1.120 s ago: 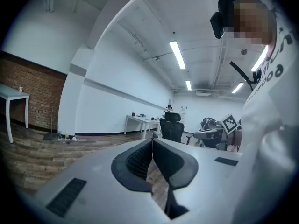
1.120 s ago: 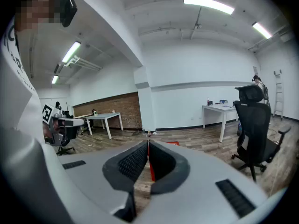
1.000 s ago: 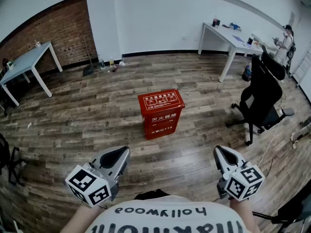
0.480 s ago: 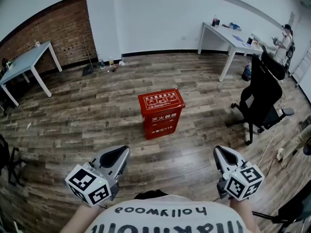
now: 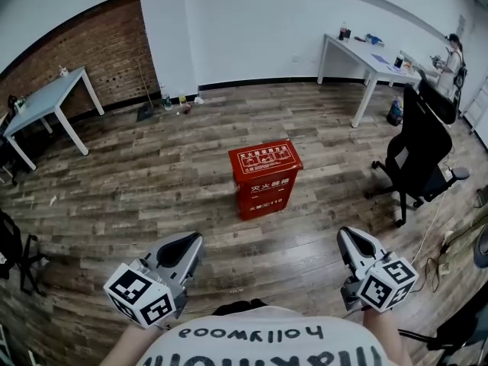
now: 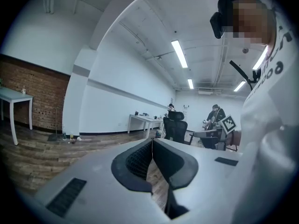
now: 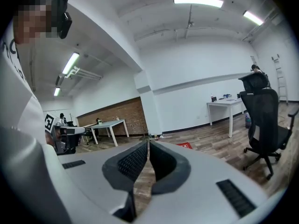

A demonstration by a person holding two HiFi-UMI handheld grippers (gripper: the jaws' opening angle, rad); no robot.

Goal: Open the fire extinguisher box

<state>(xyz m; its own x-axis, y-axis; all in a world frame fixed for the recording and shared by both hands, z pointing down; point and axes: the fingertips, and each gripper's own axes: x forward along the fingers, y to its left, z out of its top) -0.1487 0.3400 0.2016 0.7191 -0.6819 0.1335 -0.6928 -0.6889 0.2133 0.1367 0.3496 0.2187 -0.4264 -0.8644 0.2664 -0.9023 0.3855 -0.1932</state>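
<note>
Red box [image 5: 265, 178] sits lid-down on the wood floor [image 5: 152, 181], untouched.
Left gripper [image 5: 181, 252] and right gripper [image 5: 354, 246] hang well short of it, both pressed together, nothing pinched.

At twelve o'clock, the red rectangular fire extinguisher box [image 5: 264, 181] looks to me like painted sheet metal, smooth with a faint sheen. The grey-brown plank floor [image 5: 137, 181] shows streaky wood grain with a matt finish. At ten o'clock the red-brown brick wall [image 5: 84, 48] is rough, and the white wall [image 5: 259, 29] at twelve is smooth paint. My left gripper [image 6: 152, 141] and right gripper [image 7: 148, 143] have matt grey plastic shells and black, finely ribbed, rubbery pads [image 6: 136, 161].
</note>
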